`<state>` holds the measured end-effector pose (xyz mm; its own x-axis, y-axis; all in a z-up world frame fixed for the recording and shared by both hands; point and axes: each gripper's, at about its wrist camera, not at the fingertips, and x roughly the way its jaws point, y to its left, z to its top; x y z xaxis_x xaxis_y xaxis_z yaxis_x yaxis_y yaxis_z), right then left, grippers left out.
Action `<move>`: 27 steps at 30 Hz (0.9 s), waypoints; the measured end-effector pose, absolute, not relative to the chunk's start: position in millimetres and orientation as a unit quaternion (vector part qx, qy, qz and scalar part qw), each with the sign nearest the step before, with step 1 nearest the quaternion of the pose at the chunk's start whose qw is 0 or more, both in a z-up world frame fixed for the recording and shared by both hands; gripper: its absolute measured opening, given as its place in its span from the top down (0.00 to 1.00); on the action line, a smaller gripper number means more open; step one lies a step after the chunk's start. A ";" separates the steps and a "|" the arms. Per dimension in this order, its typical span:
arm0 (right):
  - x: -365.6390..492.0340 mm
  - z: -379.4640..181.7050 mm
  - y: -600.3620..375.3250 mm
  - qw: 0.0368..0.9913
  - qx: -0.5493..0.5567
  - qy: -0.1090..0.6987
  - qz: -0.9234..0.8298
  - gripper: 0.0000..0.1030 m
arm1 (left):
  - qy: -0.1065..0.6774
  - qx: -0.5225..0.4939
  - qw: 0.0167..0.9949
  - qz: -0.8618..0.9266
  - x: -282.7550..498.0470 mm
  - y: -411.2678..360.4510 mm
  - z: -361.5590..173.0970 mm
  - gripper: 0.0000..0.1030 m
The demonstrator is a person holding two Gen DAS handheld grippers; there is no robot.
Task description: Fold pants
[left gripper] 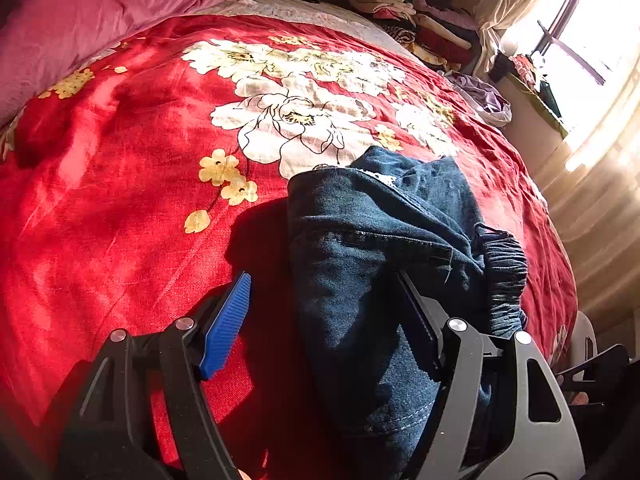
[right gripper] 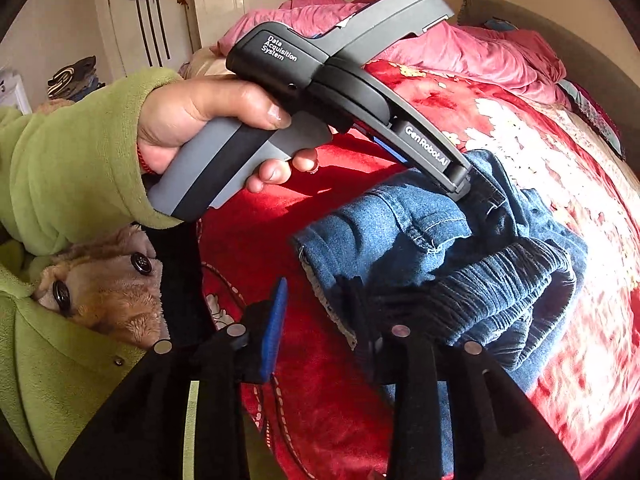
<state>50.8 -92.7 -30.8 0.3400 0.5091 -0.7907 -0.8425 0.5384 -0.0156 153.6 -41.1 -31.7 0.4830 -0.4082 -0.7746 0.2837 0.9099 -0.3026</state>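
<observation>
Dark blue denim pants (left gripper: 380, 248) lie bunched and partly folded on a red floral bedspread (left gripper: 120, 180). They also show in the right wrist view (right gripper: 460, 248), elastic waistband toward me. My left gripper (left gripper: 324, 304) is open, its jaws wide apart; the right finger rests on the denim and the blue-padded left finger (left gripper: 226, 332) is over the bedspread. In the right wrist view the left gripper's body (right gripper: 340, 80) is held by a hand, its tip on the pants. My right gripper (right gripper: 320, 320) is open at the pants' near edge, gripping nothing.
A pink quilt (left gripper: 80, 20) lies crumpled at the head of the bed. Stacked folded clothes (left gripper: 412, 16) sit at the far side near a bright window (left gripper: 580, 32). The person's green fleece sleeve (right gripper: 68, 160) fills the left of the right wrist view.
</observation>
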 end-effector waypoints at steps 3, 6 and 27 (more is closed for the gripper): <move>50.2 -31.7 -91.8 0.789 -0.218 0.383 0.429 0.63 | 0.467 -0.064 0.859 -0.198 152.4 -41.6 -31.4 0.37; 47.6 -31.4 -91.2 0.790 -0.217 0.381 0.428 0.61 | 0.466 -0.063 0.861 -0.195 149.2 -40.6 -29.1 0.36; 137.3 43.7 -165.2 0.886 -0.076 0.330 0.318 0.49 | 0.411 -0.074 0.883 -0.214 77.4 -25.9 -1.2 0.58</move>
<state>137.3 -165.2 43.7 0.5808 0.5125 -0.6324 -0.6129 0.7866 0.0745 77.4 -25.9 -1.2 0.5697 -0.4391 -0.6948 0.3172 0.8973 -0.3070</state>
